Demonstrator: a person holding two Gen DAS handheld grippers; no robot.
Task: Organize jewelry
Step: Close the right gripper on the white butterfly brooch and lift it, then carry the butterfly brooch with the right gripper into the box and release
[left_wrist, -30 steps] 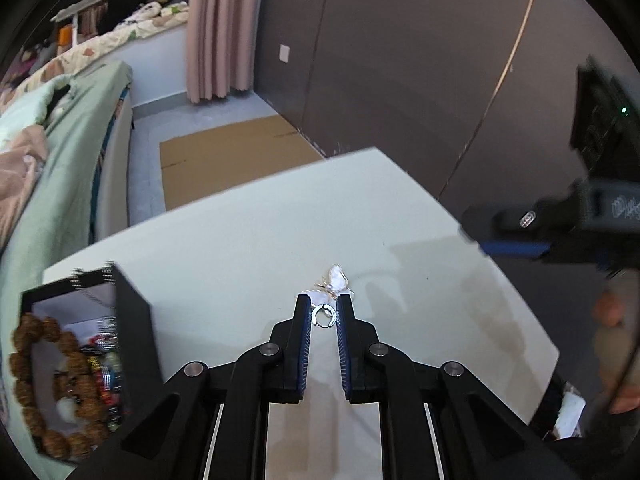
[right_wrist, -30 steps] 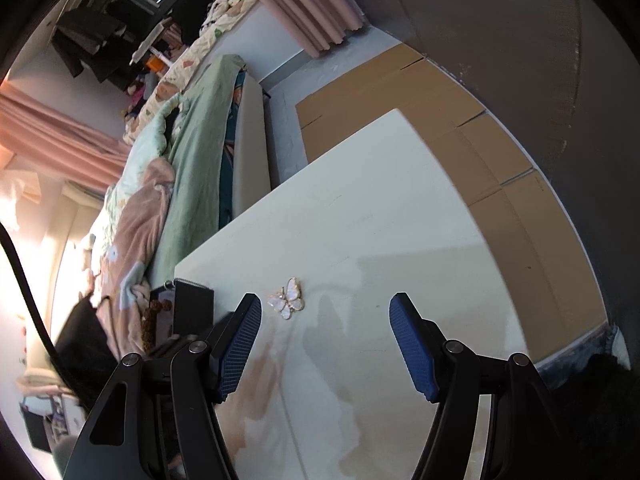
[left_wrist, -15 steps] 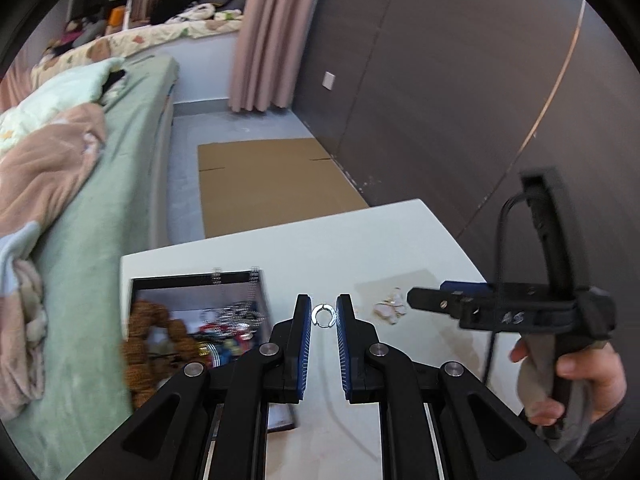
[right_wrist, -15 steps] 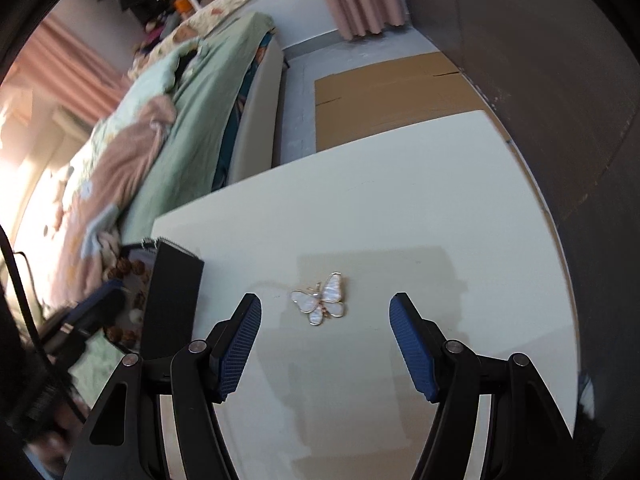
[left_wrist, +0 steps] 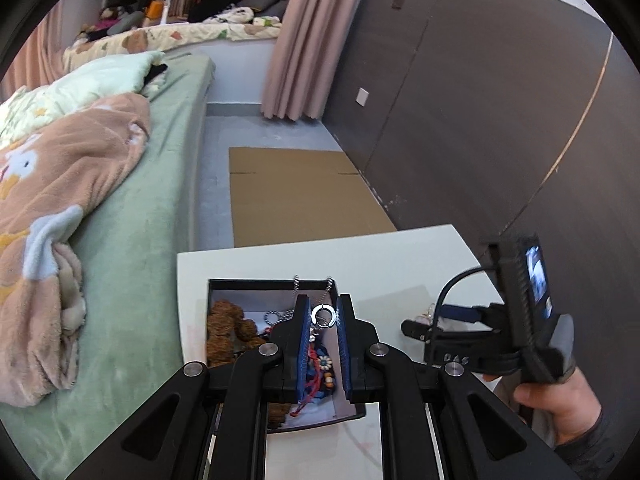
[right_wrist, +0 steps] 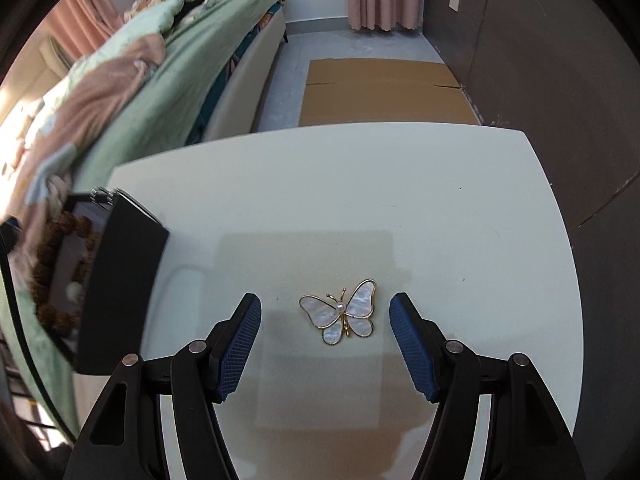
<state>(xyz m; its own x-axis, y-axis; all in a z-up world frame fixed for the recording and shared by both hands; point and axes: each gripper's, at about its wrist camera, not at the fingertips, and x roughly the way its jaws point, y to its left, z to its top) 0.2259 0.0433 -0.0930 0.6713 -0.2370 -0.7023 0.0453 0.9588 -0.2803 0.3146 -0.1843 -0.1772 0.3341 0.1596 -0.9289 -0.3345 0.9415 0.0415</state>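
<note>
The left gripper has its blue ribbed jaws closed on a small silver ring, an open band with a gap at its lower edge, held above the open black jewelry box that sits on the near left part of the white counter. Inside the box lie a brown beaded bracelet of rough, knobbly beads, a red cord with colourful beads and a silver chain, while two strands of chain hang over the box's far wall. To the right, the right gripper holds its jaws wide open just above the glossy counter, one blue textured pad on either side of a butterfly brooch and neither touching it. The brooch lies flat, with pearly white wings rimmed in gold, thin gold antennae and a small pearl at the middle of its body. From the right wrist view, the box's smooth black side wall stands to the left of the brooch, well apart from it. Beyond the counter's far edge a flattened brown cardboard sheet lies on the grey floor beside a dark panelled wall. To the left runs a bed with a green cover and a crumpled peach blanket, and pink curtains hang at the far end.
</note>
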